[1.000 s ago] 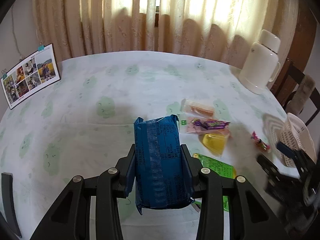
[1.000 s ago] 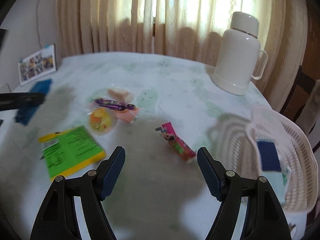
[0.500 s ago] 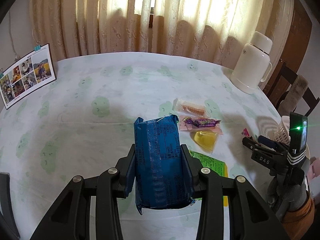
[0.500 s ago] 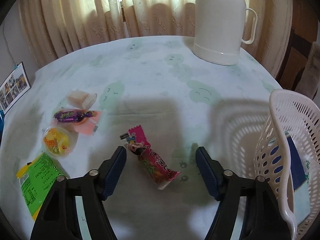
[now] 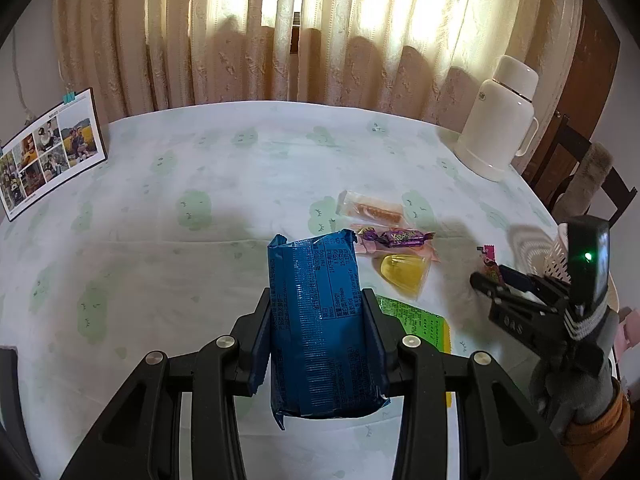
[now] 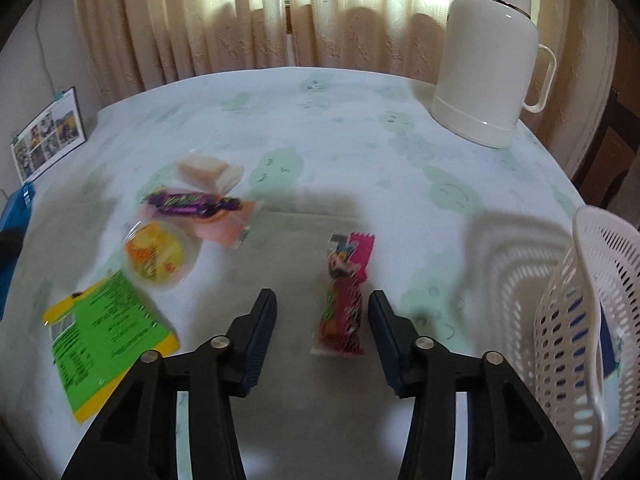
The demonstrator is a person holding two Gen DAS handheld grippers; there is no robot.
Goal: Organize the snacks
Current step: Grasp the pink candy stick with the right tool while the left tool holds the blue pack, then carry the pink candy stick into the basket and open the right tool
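left gripper (image 5: 318,344) pinches the blue foil biscuit pack (image 5: 320,320) above the bench; right gripper (image 6: 322,336), jaws spread, straddles the pink candy wrapper (image 6: 346,296) left of the white basket (image 6: 576,320); next, close on it

Backlit curtains (image 5: 304,36), fisheye edges, right view blurred

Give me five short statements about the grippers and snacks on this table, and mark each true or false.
1. The left gripper clamps a blue snack pack. True.
2. The right gripper holds the pink candy bar. False: its jaws stand open on either side of it.
3. The white basket is empty. False: a blue pack shows inside.
4. The purple candy lies on a pink wrapper. True.
5. The white thermos lies tipped over. False: it stands upright.
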